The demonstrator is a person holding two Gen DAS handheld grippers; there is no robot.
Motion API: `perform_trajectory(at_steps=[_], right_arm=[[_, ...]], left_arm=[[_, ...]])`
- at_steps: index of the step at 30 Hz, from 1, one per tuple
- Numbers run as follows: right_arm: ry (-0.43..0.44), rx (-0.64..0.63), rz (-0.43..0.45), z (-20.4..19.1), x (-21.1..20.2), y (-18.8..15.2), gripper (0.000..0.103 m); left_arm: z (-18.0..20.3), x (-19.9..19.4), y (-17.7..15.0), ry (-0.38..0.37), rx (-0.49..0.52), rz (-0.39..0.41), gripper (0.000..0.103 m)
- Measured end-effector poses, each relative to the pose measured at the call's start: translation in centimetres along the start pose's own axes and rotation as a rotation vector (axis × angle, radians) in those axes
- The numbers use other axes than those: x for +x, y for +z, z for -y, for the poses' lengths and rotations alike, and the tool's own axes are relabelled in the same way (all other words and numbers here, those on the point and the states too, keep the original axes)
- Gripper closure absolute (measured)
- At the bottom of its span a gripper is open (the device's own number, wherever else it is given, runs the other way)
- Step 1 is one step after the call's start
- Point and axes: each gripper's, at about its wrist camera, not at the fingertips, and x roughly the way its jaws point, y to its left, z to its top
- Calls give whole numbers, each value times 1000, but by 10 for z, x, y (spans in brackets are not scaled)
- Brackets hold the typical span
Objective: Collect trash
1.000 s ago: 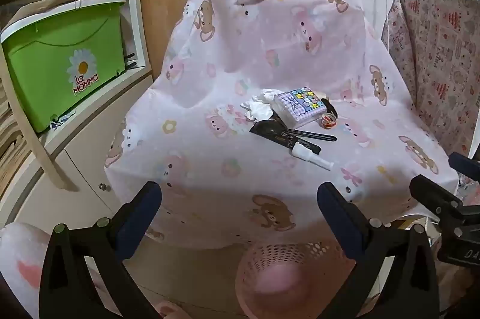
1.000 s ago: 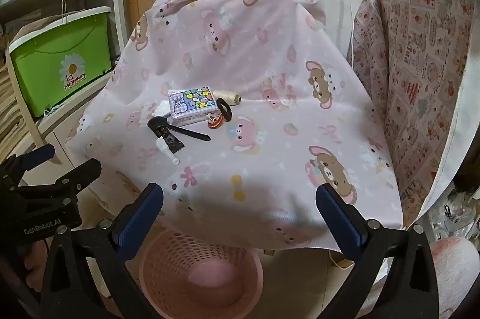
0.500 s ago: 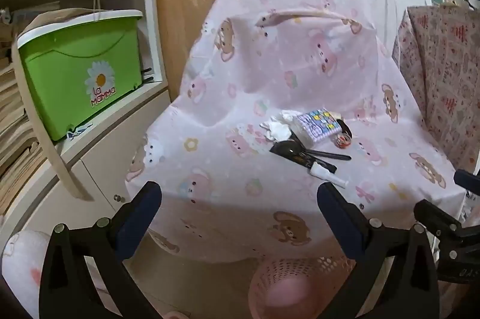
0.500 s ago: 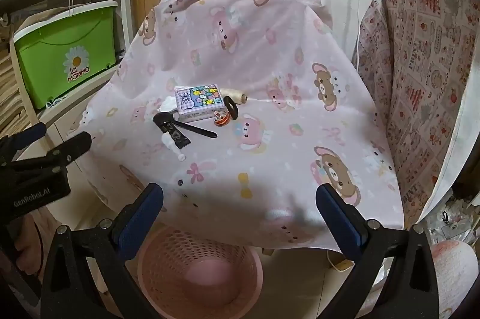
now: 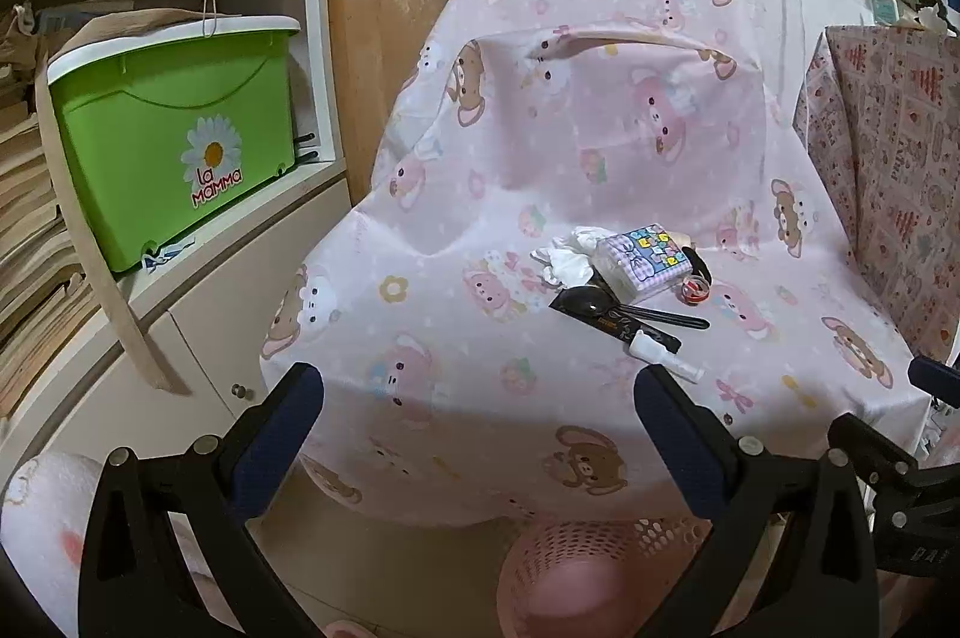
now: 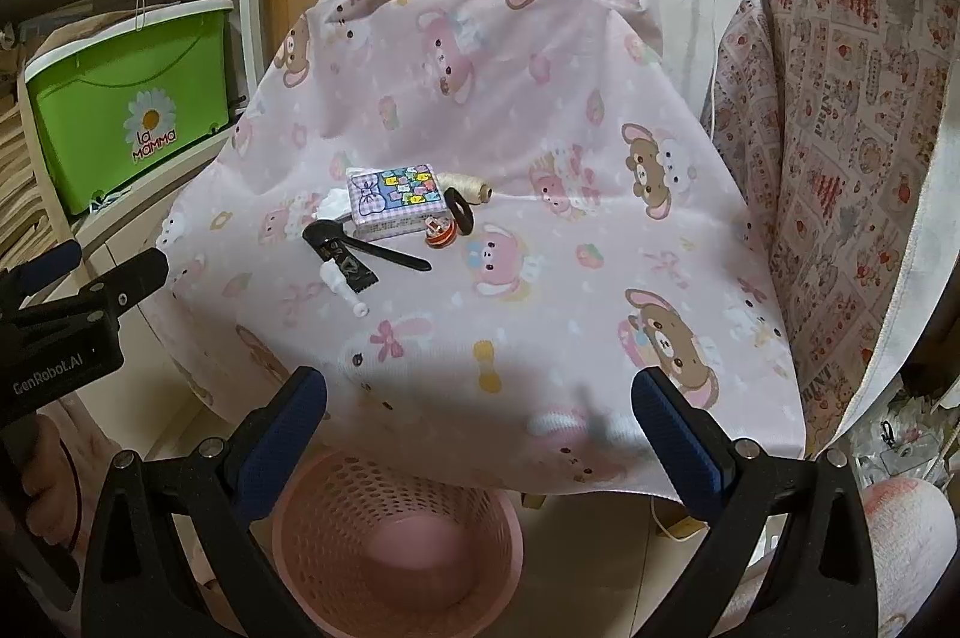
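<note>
I hold my left gripper [image 5: 477,398] and my right gripper [image 6: 477,401] spread wide with nothing in them, both near the front edge of the pink bear cloth [image 6: 540,110]; the trash sits in one small heap in the middle of that cloth: a crumpled white tissue [image 5: 564,257], a black spoon [image 6: 360,245], a black wrapper [image 6: 354,269] and a small white tube [image 6: 342,287], beside a checked packet [image 6: 396,200]; bare cloth lies all around the heap; the pink basket [image 6: 396,536] stands open below the cloth's front edge.

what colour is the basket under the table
Pink, with a perforated wall; the basket shows best in the right wrist view.
</note>
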Motion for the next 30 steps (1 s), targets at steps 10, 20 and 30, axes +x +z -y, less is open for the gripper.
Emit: perform_trajectory(at_steps=[10, 20, 30], right_arm=[[-1, -7, -3, -1, 0, 0, 0], [-4, -24, 1, -4, 0, -1, 0], [-4, -21, 1, -5, 0, -1, 0]], left_arm=[[-1, -1, 1, 2, -7, 3, 1], [-3, -3, 1, 7, -11, 7, 1], [-4, -2, 0, 8, -7, 7, 1]])
